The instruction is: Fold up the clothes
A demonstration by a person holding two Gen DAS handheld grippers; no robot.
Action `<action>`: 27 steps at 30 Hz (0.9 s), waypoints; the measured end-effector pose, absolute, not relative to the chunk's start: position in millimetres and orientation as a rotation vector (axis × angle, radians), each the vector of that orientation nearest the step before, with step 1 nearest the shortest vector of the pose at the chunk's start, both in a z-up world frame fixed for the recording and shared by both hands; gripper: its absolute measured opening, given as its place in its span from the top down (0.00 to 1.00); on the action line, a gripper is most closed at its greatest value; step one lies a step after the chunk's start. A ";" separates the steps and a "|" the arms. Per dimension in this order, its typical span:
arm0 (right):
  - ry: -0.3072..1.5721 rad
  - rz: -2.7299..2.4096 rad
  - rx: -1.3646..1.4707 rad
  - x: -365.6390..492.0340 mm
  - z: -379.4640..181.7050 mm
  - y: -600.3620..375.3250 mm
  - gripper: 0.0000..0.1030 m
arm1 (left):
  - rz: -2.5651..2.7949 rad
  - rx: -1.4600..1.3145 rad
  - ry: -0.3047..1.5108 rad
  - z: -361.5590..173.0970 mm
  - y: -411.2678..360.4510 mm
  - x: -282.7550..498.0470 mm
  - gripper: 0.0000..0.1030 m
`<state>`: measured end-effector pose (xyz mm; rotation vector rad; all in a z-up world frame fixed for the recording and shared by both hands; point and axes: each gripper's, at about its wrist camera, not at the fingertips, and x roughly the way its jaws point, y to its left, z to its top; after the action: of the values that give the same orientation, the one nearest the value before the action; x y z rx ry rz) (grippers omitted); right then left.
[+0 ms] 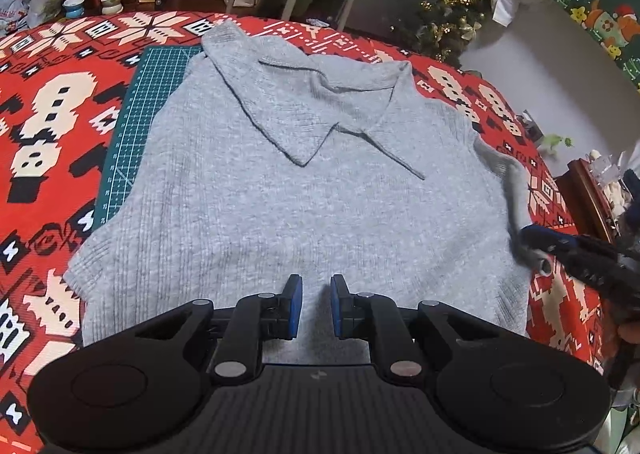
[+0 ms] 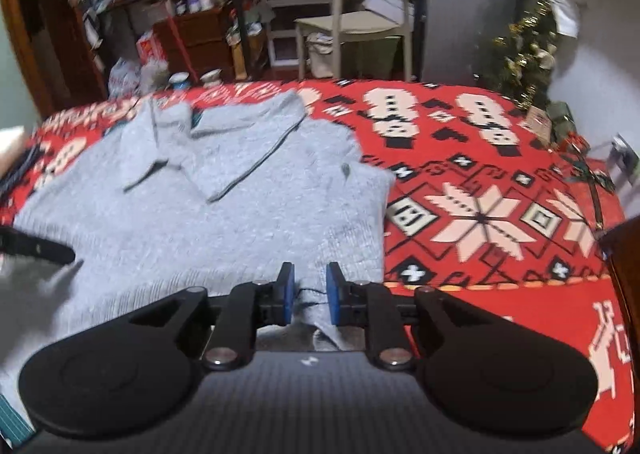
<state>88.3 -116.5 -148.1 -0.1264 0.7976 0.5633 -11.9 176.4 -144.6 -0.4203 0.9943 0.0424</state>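
A grey knit sweater (image 1: 300, 193) lies flat, collar away from me, on a red patterned tablecloth (image 1: 52, 133). My left gripper (image 1: 316, 286) sits at the sweater's near hem, its blue pads close together with a pinch of knit between them. My right gripper (image 2: 311, 282) is at the sweater's right lower edge. Its pads stand a little apart, and a loose fold of grey cloth (image 2: 320, 318) with a dark thread lies between them. In the left wrist view the right gripper (image 1: 536, 250) shows at the right, with the sweater's side edge lifted toward its tip.
A green cutting mat (image 1: 140, 113) pokes out under the sweater's far left. Two small cups (image 1: 112, 1) stand at the table's far edge. Beyond are a beige chair (image 2: 360, 5), cluttered shelves and a small Christmas tree (image 1: 452, 25). Bare tablecloth (image 2: 480, 213) spreads to the right.
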 end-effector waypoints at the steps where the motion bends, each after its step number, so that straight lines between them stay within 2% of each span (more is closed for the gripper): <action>1: 0.793 0.552 -0.103 90.8 -146.3 -122.2 0.82 | 0.042 -0.421 0.995 -144.8 176.3 -12.2 0.87; 7: 0.776 0.432 0.033 111.0 -143.7 -161.3 0.82 | 0.042 -0.416 0.990 -142.6 175.8 -12.3 0.87; 12: 0.833 0.326 0.087 137.3 -164.3 -184.9 0.82 | 0.046 -0.407 0.990 -139.9 174.5 -12.1 0.87; 22: 0.820 0.443 0.004 125.8 -164.7 -142.5 0.82 | 0.040 -0.401 0.985 -134.4 172.6 -10.1 0.87; 27: 0.837 0.433 -0.064 125.0 -169.8 -120.6 0.78 | 0.039 -0.407 0.979 -132.5 174.3 -12.0 0.87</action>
<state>125.0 -120.6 -169.8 -0.0638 0.8369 0.4331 -12.0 174.3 -132.5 -0.4066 0.9792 0.0389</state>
